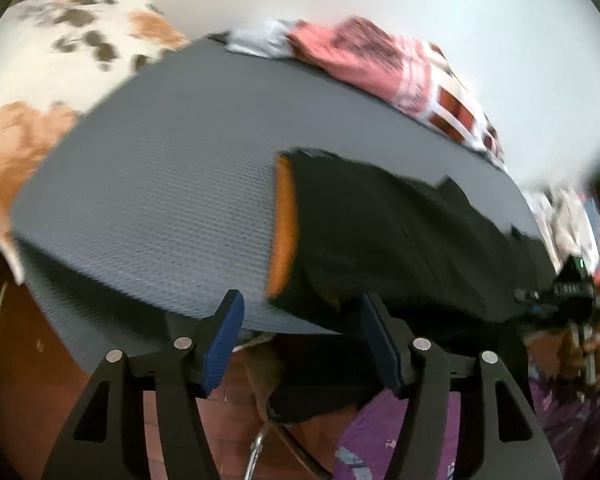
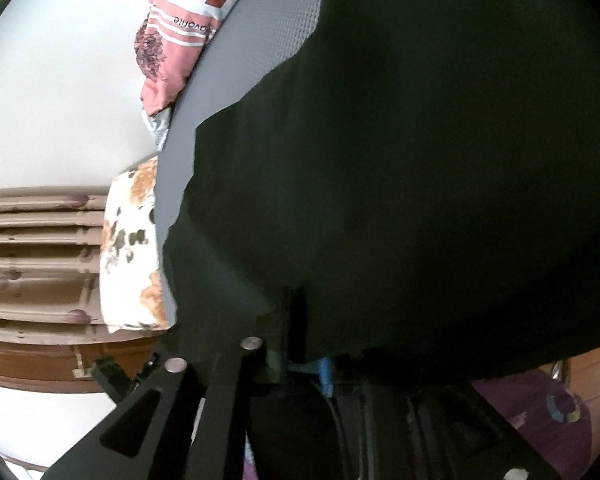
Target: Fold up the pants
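Black pants (image 1: 400, 232) with an orange waistband lining lie along the right part of a grey textured mat (image 1: 160, 184). My left gripper (image 1: 300, 340) is open at the mat's near edge, its right pad close to the pants' waist corner and holding nothing. In the right wrist view the black pants (image 2: 420, 180) fill most of the picture and drape over my right gripper (image 2: 316, 368); its fingers are mostly hidden by the cloth, and it appears shut on the fabric. The right gripper also shows in the left wrist view (image 1: 560, 296) at the pants' far end.
A pink patterned pillow (image 1: 380, 68) lies at the mat's far edge. A white cloth with orange and grey blotches (image 1: 60, 60) lies to the left. A wooden bed frame (image 2: 32, 368) and slatted headboard show beyond. Purple clothing (image 1: 400, 440) is below.
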Demonstrator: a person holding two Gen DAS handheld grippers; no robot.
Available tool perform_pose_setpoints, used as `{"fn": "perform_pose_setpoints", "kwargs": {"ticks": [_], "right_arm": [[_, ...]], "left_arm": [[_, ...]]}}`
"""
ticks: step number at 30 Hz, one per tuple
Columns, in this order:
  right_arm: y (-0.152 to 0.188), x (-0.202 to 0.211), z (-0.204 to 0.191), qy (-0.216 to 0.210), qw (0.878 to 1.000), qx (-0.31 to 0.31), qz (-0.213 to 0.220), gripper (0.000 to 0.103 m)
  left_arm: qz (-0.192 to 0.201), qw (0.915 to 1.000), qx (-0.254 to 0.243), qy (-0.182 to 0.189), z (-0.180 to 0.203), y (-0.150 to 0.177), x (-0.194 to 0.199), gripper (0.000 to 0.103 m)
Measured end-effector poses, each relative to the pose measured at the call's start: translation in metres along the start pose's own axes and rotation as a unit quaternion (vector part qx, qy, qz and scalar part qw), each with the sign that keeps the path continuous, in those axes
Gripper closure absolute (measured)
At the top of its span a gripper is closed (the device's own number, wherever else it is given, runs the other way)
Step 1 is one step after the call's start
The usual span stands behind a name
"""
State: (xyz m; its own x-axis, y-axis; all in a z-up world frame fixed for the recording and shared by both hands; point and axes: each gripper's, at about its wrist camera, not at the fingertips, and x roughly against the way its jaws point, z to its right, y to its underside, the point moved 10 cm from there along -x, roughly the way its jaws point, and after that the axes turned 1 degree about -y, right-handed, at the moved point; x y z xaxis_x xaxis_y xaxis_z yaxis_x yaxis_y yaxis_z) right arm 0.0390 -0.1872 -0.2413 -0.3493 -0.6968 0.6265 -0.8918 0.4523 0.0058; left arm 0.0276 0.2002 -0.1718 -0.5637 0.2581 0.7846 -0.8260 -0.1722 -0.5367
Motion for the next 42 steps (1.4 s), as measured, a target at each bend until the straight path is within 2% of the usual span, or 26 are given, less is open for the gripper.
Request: {"fn": "perform_pose_setpoints", "kwargs": {"ticks": [2,4,7,10,11,15,19,21,22,24,26,29,32,33,34,35,37,39,42], "right_arm": [[0.003,0.002,-0.002,-0.007,1.000,0.004,-0.004,0.074],[0.007,0.006,-0.004,-0.017,1.000,0.009,-0.011,0.061],[0.009,0.018,-0.007,-0.034,0.999,0.019,-0.007,0.058],[-0.001,0.044,0.003,-0.048,0.998,0.025,0.027,0.056],[-0.006,0.051,0.008,-0.053,0.998,0.021,0.037,0.054],[-0.034,0.085,0.042,-0.082,0.992,-0.025,0.091,0.053],[-0.066,0.122,0.071,-0.116,0.981,-0.057,0.142,0.054],[-0.085,0.141,0.089,-0.116,0.976,-0.073,0.167,0.056],[-0.099,0.155,0.099,-0.134,0.970,-0.085,0.184,0.056],[-0.119,0.178,0.115,-0.140,0.961,-0.100,0.217,0.056],[-0.144,0.210,0.135,-0.155,0.945,-0.116,0.263,0.055],[-0.174,0.246,0.166,-0.171,0.926,-0.143,0.303,0.061],[-0.196,0.271,0.184,-0.149,0.923,-0.143,0.326,0.066],[-0.201,0.276,0.186,-0.141,0.923,-0.140,0.329,0.073],[-0.207,0.281,0.190,-0.124,0.927,-0.134,0.329,0.089],[-0.211,0.281,0.194,-0.104,0.930,-0.132,0.327,0.096],[-0.213,0.285,0.200,-0.079,0.934,-0.131,0.323,0.098],[-0.207,0.297,0.192,-0.061,0.935,-0.106,0.334,0.098],[-0.185,0.319,0.176,-0.052,0.932,-0.079,0.351,0.098]], "left_arm": [[0.029,0.9993,0.020,-0.008,-0.010,-0.012,0.018,0.041],[0.051,0.9984,0.026,0.002,-0.004,-0.026,0.031,0.041],[0.056,0.9982,-0.019,0.010,0.030,-0.043,0.033,0.041],[0.017,0.9954,-0.093,0.016,0.078,-0.045,0.000,0.031],[-0.004,0.9927,-0.120,0.012,0.092,-0.042,-0.020,0.031],[-0.065,0.9833,-0.170,0.001,0.116,-0.030,-0.082,0.031],[-0.092,0.9802,-0.173,-0.025,0.111,-0.024,-0.118,0.031],[-0.079,0.9806,-0.176,-0.033,0.111,-0.027,-0.121,0.031],[-0.079,0.9805,-0.176,-0.037,0.111,-0.027,-0.122,0.031],[-0.074,0.9813,-0.173,-0.041,0.109,-0.024,-0.121,0.030],[-0.070,0.9824,-0.168,-0.041,0.109,-0.024,-0.122,0.027],[-0.058,0.9864,-0.151,-0.030,0.109,-0.027,-0.122,0.023],[-0.040,0.9910,-0.128,-0.002,0.107,-0.029,-0.119,0.019],[-0.033,0.9924,-0.119,0.009,0.107,-0.031,-0.119,0.017],[-0.028,0.9930,-0.114,0.015,0.108,-0.032,-0.119,0.016],[-0.021,0.9935,-0.111,0.016,0.107,-0.033,-0.120,0.015],[-0.013,0.9928,-0.119,0.005,0.110,-0.033,-0.122,0.013],[-0.010,0.9888,-0.147,-0.020,0.117,-0.028,-0.127,0.008],[-0.012,0.9750,-0.209,-0.073,0.126,-0.018,-0.138,0.000]]}}
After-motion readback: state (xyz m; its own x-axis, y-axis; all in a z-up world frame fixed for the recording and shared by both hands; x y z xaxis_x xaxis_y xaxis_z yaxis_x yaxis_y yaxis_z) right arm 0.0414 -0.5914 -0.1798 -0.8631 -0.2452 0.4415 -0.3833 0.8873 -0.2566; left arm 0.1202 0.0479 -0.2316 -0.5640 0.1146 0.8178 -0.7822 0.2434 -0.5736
